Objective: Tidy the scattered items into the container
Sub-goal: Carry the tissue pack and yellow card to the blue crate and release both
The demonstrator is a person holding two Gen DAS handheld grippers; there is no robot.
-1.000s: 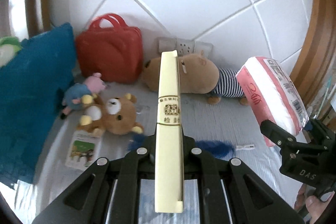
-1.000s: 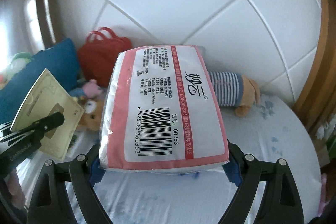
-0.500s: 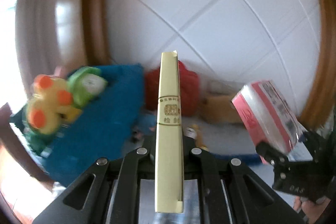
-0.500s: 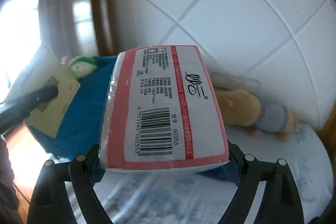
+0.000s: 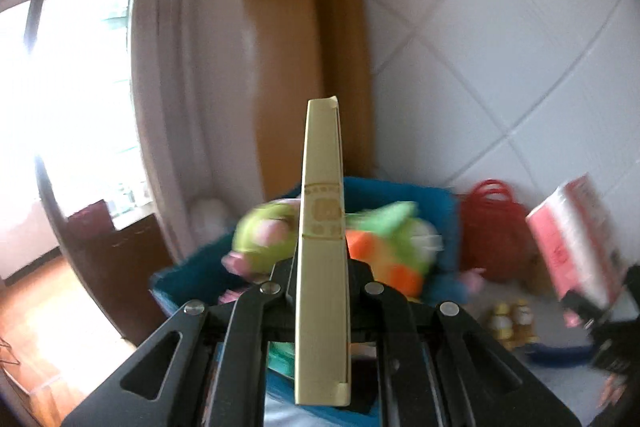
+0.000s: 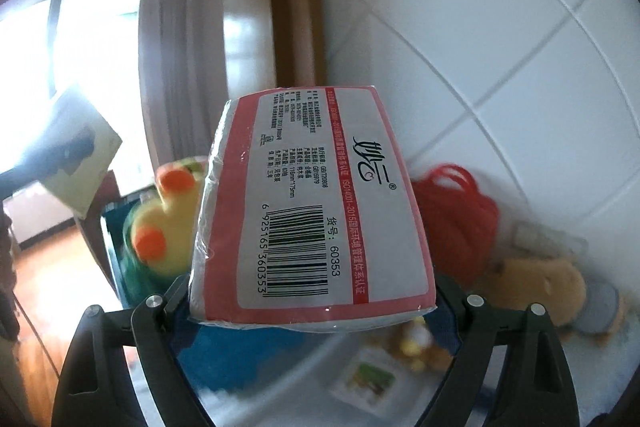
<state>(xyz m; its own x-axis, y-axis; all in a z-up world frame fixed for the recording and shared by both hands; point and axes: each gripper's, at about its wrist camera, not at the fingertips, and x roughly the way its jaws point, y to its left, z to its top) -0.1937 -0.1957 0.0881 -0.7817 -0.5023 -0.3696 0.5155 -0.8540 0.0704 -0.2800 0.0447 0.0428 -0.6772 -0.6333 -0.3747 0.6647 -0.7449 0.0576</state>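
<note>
My left gripper [image 5: 323,279] is shut on a thin cream box [image 5: 323,267], held edge-on and upright above a blue fabric bin [image 5: 192,271]. The bin holds green, yellow and orange plush toys [image 5: 384,247]. My right gripper [image 6: 312,291] is shut on a pink and white tissue pack [image 6: 312,203], barcode side up; the pack also shows at the right of the left wrist view [image 5: 576,239]. In the right wrist view the bin [image 6: 116,251] lies left of the pack, and the cream box [image 6: 80,155] with the left gripper is at far left.
A red handbag [image 6: 456,211] stands by the tiled wall. A brown plush in a striped shirt [image 6: 560,283], a small bear [image 6: 416,343] and a card [image 6: 372,379] lie on the bed. A wooden door frame [image 5: 304,47], curtain and window are at left.
Both grippers have swung left, still holding their items. The bed toys have slid right and the blue bin, door frame and window have come into view.
</note>
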